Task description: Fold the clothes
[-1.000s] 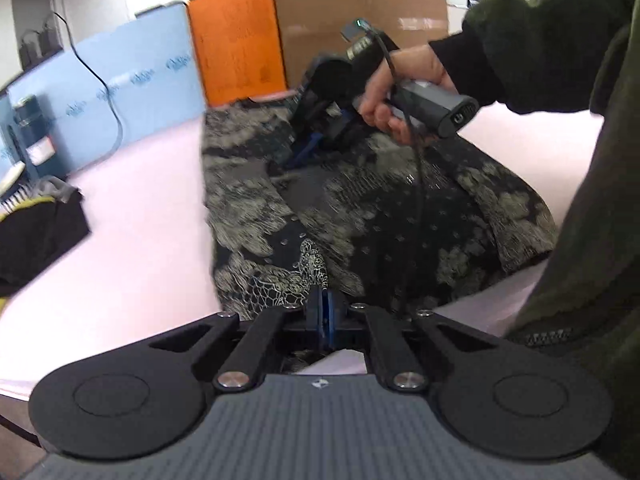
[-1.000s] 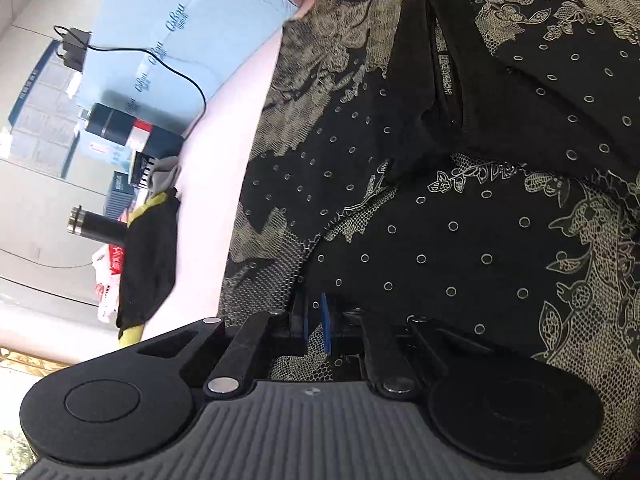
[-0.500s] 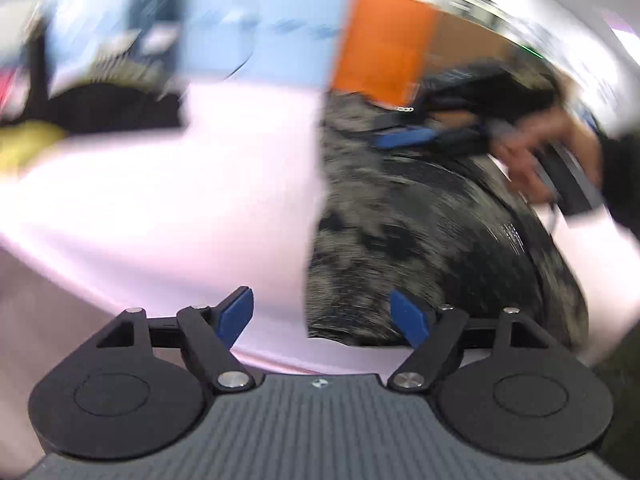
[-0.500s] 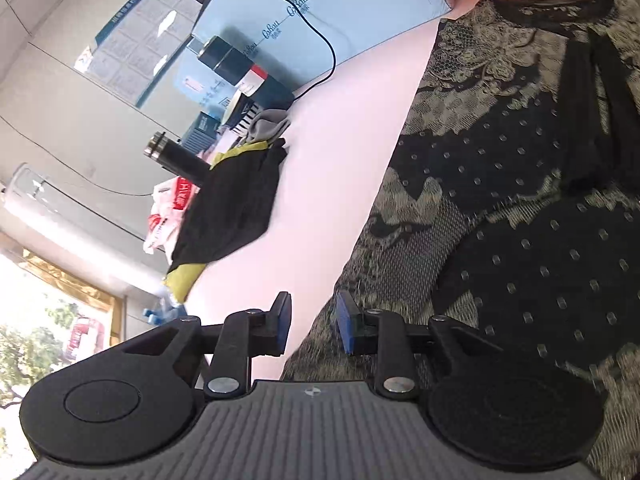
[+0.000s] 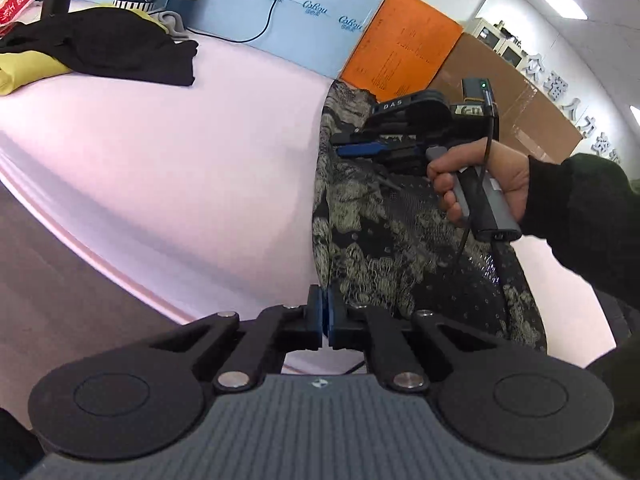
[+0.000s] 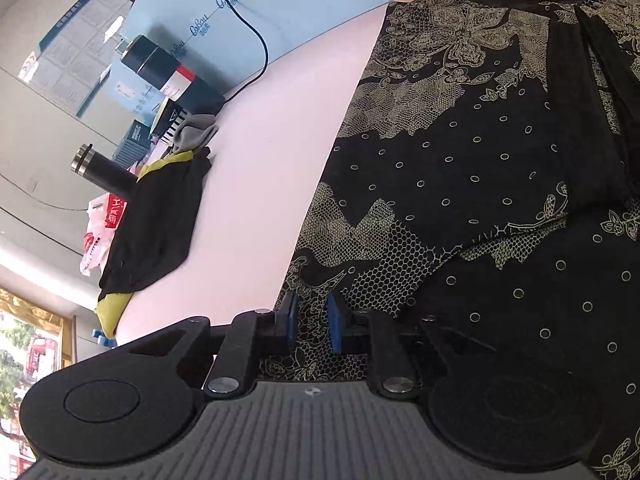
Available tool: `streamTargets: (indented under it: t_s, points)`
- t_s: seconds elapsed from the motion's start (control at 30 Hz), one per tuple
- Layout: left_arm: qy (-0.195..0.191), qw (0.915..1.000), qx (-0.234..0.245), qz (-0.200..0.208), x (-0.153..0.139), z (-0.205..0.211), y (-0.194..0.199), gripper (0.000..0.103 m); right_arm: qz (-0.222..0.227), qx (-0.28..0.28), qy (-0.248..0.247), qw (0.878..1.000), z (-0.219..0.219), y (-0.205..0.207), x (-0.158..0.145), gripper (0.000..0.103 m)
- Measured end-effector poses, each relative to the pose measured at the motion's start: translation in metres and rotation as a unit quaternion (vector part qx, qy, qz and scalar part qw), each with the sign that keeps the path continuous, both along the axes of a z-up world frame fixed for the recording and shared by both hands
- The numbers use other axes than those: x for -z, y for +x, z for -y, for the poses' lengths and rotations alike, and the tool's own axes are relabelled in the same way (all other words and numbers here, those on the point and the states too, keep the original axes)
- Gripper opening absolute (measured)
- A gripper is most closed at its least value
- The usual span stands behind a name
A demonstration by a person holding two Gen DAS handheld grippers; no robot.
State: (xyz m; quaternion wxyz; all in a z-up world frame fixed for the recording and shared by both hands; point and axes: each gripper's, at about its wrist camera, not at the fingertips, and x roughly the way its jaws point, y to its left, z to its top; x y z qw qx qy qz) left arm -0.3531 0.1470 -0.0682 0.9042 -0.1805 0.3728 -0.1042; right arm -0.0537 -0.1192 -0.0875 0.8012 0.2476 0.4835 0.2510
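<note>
Your patterned garment (image 5: 400, 240) lies flat on the table (image 5: 180, 168). Well apart to its left sits a clothes pile (image 5: 100, 48); panels (image 5: 280, 12) stand behind.

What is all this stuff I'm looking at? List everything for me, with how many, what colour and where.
Black garment with pale lace-like print: one, spread flat on the pink table.
Pink table top: one, under everything.
Plain black cloth: one, heaped at the table's far corner.
Yellow-green cloth: one, under the black heap.
Grey cloth: one, small, behind that heap.
Light blue board: one, standing along the table's far edge.
Black cable: one, hanging across the blue board.
Orange board: one, beside the blue one.
Brown cardboard: one, beside the orange.
Dark flasks: two, past the heap.
Left tongs: shut at the garment's near edge.
Right tongs: closing, garment edge between them.
Hand: one, dark sleeve, gripping the right tongs' handle.
</note>
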Motion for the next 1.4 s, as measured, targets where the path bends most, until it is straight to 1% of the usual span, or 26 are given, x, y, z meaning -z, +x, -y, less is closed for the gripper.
streamTargets:
  t_s: [0.03,0.07,0.1,0.13,0.17,0.2,0.27,0.33,0.37,0.43,0.47,0.57,0.67,0.77,0.87,0.97,1.03,1.07,1.1,1.13,1.17,1.2,1.23,1.27,1.3,1.4]
  points:
    - [0.012,0.9998,0.005,-0.016,0.003,0.001,0.000,0.009,-0.004,-0.006,0.002,1.000,0.001,-0.001,-0.001,0.019]
    - [0.026,0.9990,0.010,-0.034,0.007,0.002,0.001,0.021,-0.012,-0.021,0.009,1.000,0.006,-0.005,-0.006,0.024]
    - [0.033,0.9986,0.006,-0.040,0.010,-0.001,-0.001,0.035,-0.002,-0.034,0.022,0.999,0.016,-0.016,-0.014,0.040]
    - [0.039,0.9983,0.001,-0.043,0.013,-0.005,-0.003,0.041,0.008,-0.048,0.034,0.998,0.026,-0.027,-0.023,0.046]
    - [0.044,0.9979,-0.005,-0.046,0.015,-0.008,-0.006,0.048,0.018,-0.061,0.047,0.997,0.036,-0.038,-0.031,0.047]
    - [0.042,0.9980,-0.015,-0.045,0.016,-0.013,-0.007,0.053,0.029,-0.072,0.059,0.995,0.047,-0.050,-0.039,0.053]
    - [0.031,0.9981,-0.037,-0.038,0.015,-0.023,-0.008,0.060,0.066,-0.067,0.079,0.992,0.089,-0.087,-0.053,0.061]
    - [0.015,0.9980,-0.054,-0.028,0.015,-0.030,-0.001,0.064,0.091,-0.037,0.092,0.991,0.134,-0.127,-0.056,0.063]
    - [0.005,0.9980,-0.056,-0.027,0.015,-0.032,0.004,0.066,0.101,-0.017,0.096,0.990,0.158,-0.149,-0.056,0.063]
    - [-0.012,0.9983,-0.052,-0.024,0.014,-0.034,0.015,0.067,0.112,0.014,0.097,0.989,0.199,-0.196,-0.052,0.063]
    - [-0.016,0.9986,-0.044,-0.023,0.014,-0.033,0.022,0.067,0.112,0.028,0.096,0.989,0.216,-0.218,-0.049,0.063]
    - [-0.024,0.9994,-0.015,-0.022,0.015,-0.027,0.038,0.067,0.076,0.051,0.097,0.991,0.249,-0.275,-0.033,0.063]
    - [-0.040,0.9984,0.008,-0.038,0.023,-0.022,0.053,0.067,0.033,0.057,0.117,0.991,0.259,-0.311,-0.008,0.063]
    - [-0.035,0.9977,0.026,-0.051,0.029,-0.015,0.063,0.067,0.007,0.052,0.121,0.991,0.252,-0.331,0.015,0.062]
    - [-0.030,0.9969,0.037,-0.062,0.034,-0.008,0.071,0.067,0.002,0.070,0.132,0.989,0.245,-0.335,0.034,0.061]
    - [-0.028,0.9965,0.043,-0.066,0.035,-0.004,0.073,0.067,-0.007,0.088,0.166,0.982,0.239,-0.332,0.048,0.060]
    - [-0.025,0.9963,0.049,-0.066,0.035,-0.003,0.073,0.065,-0.018,0.095,0.184,0.978,0.234,-0.327,0.057,0.060]
    - [-0.021,0.9962,0.053,-0.065,0.034,-0.002,0.073,0.059,-0.027,0.100,0.198,0.975,0.232,-0.324,0.062,0.059]
    - [-0.017,0.9962,0.058,-0.063,0.033,-0.001,0.072,0.053,-0.037,0.102,0.212,0.971,0.230,-0.321,0.067,0.044]
    - [-0.008,0.9960,0.065,-0.061,0.032,0.000,0.071,0.049,-0.044,0.101,0.219,0.970,0.229,-0.318,0.070,0.016]
    - [0.004,0.9955,0.074,-0.058,0.030,0.001,0.069,0.037,-0.048,0.101,0.224,0.968,0.228,-0.316,0.071,0.005]
    - [0.017,0.9944,0.086,-0.059,0.028,0.002,0.067,0.015,-0.045,0.101,0.234,0.966,0.229,-0.315,0.071,0.005]
    - [0.030,0.9930,0.097,-0.060,0.027,0.003,0.065,0.005,-0.044,0.098,0.248,0.963,0.229,-0.314,0.069,0.004]
    - [0.035,0.9922,0.104,-0.059,0.025,0.003,0.064,0.003,-0.041,0.095,0.259,0.960,0.229,-0.312,0.066,0.004]
    - [0.038,0.9916,0.110,-0.056,0.023,0.002,0.062,0.003,-0.038,0.094,0.269,0.958,0.230,-0.310,0.062,0.004]
    - [0.021,0.9894,0.136,-0.046,0.011,-0.003,0.061,0.002,-0.028,0.095,0.305,0.947,0.234,-0.301,0.050,0.004]
